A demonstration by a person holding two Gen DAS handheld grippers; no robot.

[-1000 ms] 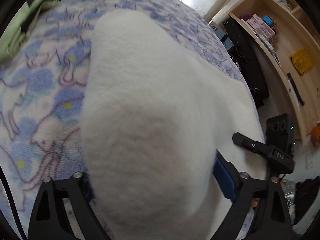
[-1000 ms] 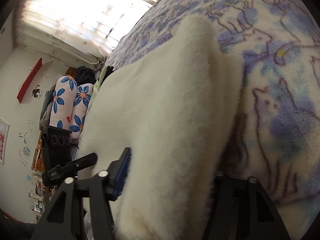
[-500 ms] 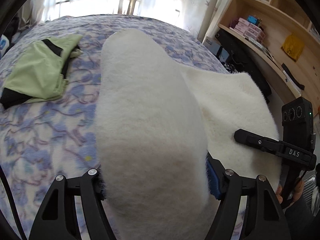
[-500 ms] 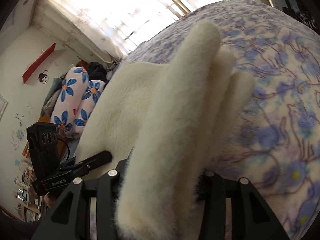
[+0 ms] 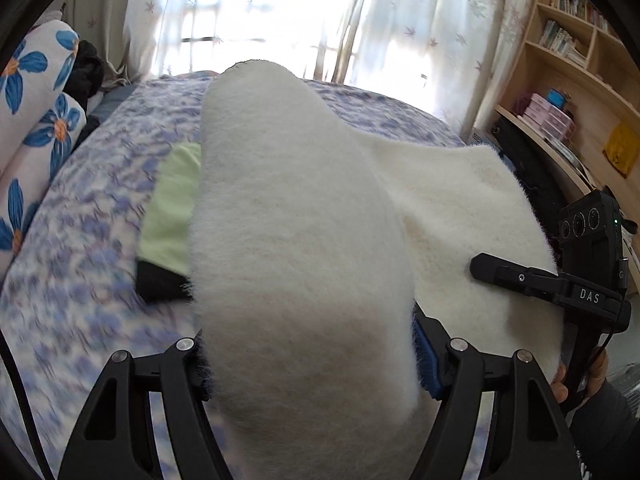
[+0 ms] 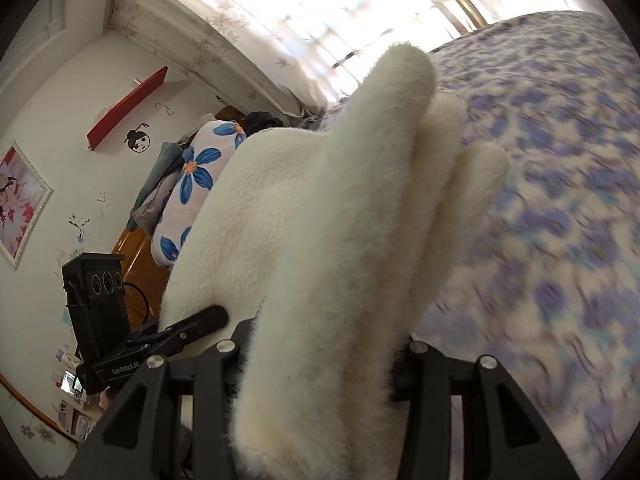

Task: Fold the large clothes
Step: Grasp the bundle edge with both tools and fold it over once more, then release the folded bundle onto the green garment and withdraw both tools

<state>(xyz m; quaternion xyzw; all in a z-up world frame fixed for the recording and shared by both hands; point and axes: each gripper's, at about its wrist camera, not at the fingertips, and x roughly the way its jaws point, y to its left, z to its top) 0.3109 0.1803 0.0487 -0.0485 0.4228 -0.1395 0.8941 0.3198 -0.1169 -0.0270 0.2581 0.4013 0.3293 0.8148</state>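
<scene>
Overhead, fleece garment (image 5: pixel 304 248) between claws.

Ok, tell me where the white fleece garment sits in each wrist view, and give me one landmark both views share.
Left wrist view: the white fleece garment fills the centre, bunched in the left tool and stretching right to the other tool.
Right wrist view: it fills the centre and left, layered folds rising from the right tool.
Shared landmark: the blue-flowered pillow, at the left edge of the left view and left of centre in the right view.

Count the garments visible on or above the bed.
2: the white fleece garment, gripped by both grippers; a green garment lying on the bedspread behind it. Others may be hidden.
</scene>
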